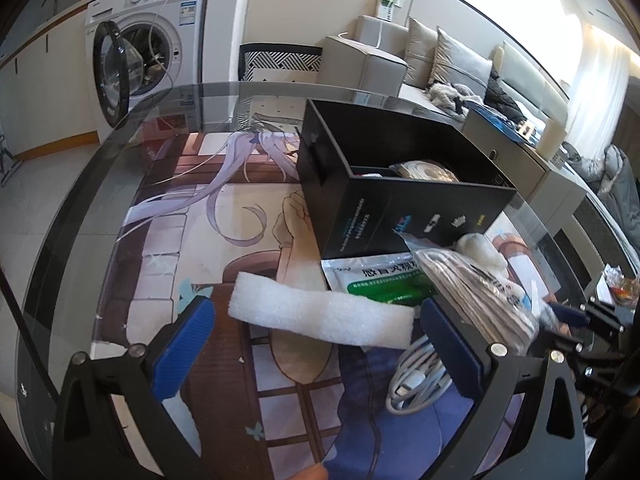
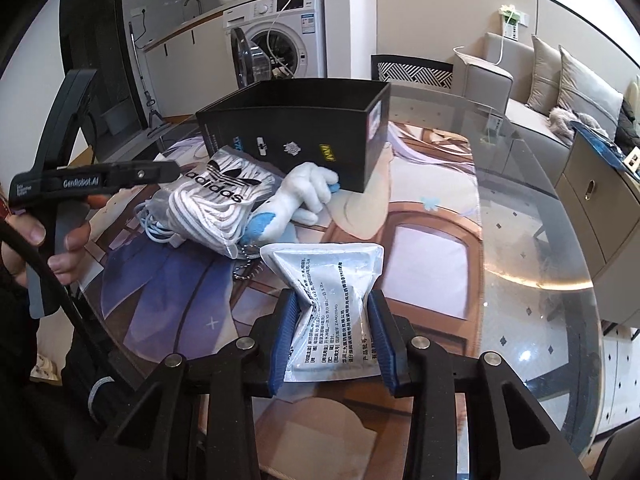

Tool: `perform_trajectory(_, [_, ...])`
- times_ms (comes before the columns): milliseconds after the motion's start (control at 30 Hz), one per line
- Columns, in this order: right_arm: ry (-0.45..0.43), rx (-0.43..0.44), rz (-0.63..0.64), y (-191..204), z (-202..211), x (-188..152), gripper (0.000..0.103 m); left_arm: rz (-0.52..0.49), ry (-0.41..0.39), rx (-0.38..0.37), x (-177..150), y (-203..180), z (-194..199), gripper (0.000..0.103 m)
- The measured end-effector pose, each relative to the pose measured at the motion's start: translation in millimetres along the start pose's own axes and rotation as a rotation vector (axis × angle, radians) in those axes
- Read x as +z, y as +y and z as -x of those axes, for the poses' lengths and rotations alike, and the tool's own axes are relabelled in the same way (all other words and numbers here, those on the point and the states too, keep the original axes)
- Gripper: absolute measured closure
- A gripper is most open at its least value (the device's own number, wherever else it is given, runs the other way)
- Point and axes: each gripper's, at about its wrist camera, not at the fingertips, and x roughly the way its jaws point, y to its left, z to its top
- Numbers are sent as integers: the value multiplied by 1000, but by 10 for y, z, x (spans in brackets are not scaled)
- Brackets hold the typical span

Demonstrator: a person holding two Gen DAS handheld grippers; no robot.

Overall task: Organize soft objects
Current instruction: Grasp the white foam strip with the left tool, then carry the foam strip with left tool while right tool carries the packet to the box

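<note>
My right gripper [image 2: 334,300] is shut on a silvery white sachet [image 2: 332,280], pinching its middle so the foil crumples; it hangs just above the mat. My left gripper [image 1: 316,312] stands open, and a white foam strip [image 1: 320,316] lies on the mat between its blue fingers [image 1: 188,340] without either one pressing it. The open black box [image 2: 296,132] stands behind, with a bagged item [image 1: 424,170] inside. Against the box lie a white and blue plush toy [image 2: 296,196] and a clear bag of white laces [image 2: 216,200].
A coiled white cable [image 1: 416,380] lies beside the left gripper's right finger. A printed mat [image 2: 420,240] covers the round glass table [image 2: 540,280]. A hand [image 2: 68,240] holds the left gripper's handle. A washing machine [image 1: 140,40] and sofa [image 1: 440,64] stand beyond.
</note>
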Motion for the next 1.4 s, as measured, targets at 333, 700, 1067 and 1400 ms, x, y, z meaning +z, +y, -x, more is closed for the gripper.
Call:
perform_trajectory(333, [-22,-26,-39,-118,135,-45,66,-70,0,19,-2,-65,48,0])
perform_trajectory(700, [-41,-25,-40,-110,160,-3,66,-9,5,-17,-12,83,-17,14])
perform_trajectory(1067, [-82,-34,-31,-88,256,85,66,5,-74,-49,43,105,245,15])
perform_trajectory(1400, [-171,-39,-28,-85,436,279,66,-10,-144,-47,212,31,440,15])
